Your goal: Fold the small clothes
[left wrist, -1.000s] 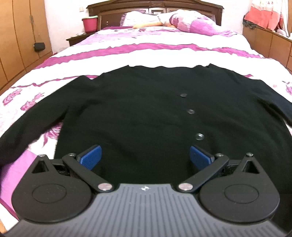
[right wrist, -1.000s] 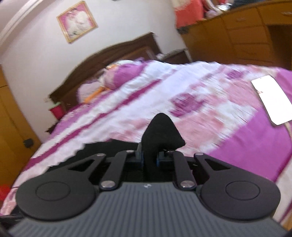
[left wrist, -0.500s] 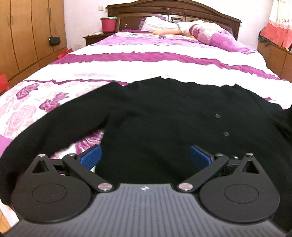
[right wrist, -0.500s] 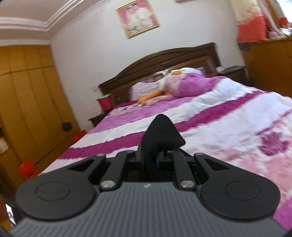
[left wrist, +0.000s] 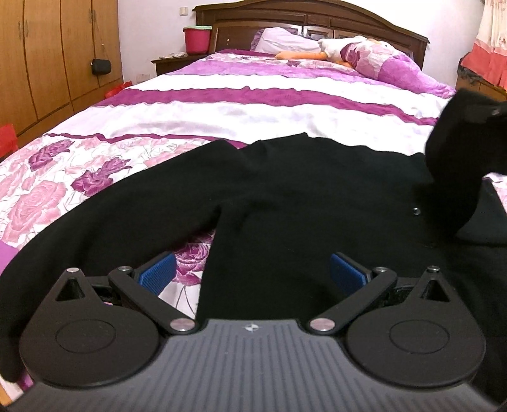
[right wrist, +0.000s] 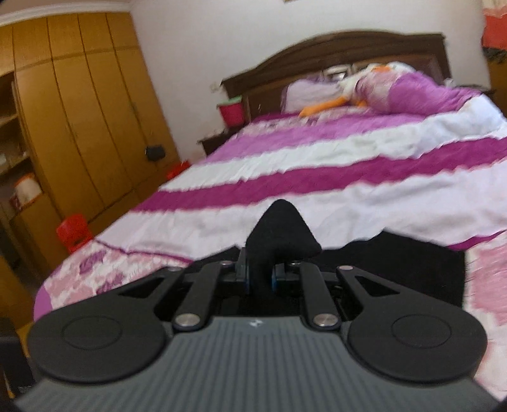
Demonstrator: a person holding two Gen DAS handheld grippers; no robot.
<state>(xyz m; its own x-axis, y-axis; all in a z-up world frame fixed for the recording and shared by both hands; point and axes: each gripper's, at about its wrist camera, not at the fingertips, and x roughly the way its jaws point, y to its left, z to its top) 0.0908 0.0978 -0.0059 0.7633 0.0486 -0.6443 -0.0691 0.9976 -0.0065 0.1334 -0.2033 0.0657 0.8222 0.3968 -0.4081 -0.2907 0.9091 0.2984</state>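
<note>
Our right gripper [right wrist: 259, 274] is clenched on a fold of the black cardigan [left wrist: 301, 196], and a peak of the dark knit [right wrist: 280, 231] stands up between its blue pads [right wrist: 243, 275], pointing to twelve o'clock in the right wrist view. From the left wrist camera we see that lifted part of the garment [left wrist: 456, 152] raised at three o'clock, above the rest of the cloth. Our left gripper [left wrist: 252, 274] is released: its blue pads [left wrist: 157, 272] stand wide apart with nothing pressed between them, hovering over the hem at six o'clock. The cardigan lies spread flat on the bed [left wrist: 221, 107], which wears a cover of white and magenta stripes and pink roses. One sleeve [left wrist: 95, 222] runs out toward eight o'clock, and small buttons [left wrist: 415, 210] show at three o'clock. At twelve o'clock are the dark headboard [left wrist: 317, 19], a pillow [left wrist: 285, 39] and a plush toy [left wrist: 358, 50]; at eleven o'clock, a red bucket [left wrist: 196, 39] on a nightstand. Wooden wardrobes [left wrist: 57, 57] fill ten o'clock.
</note>
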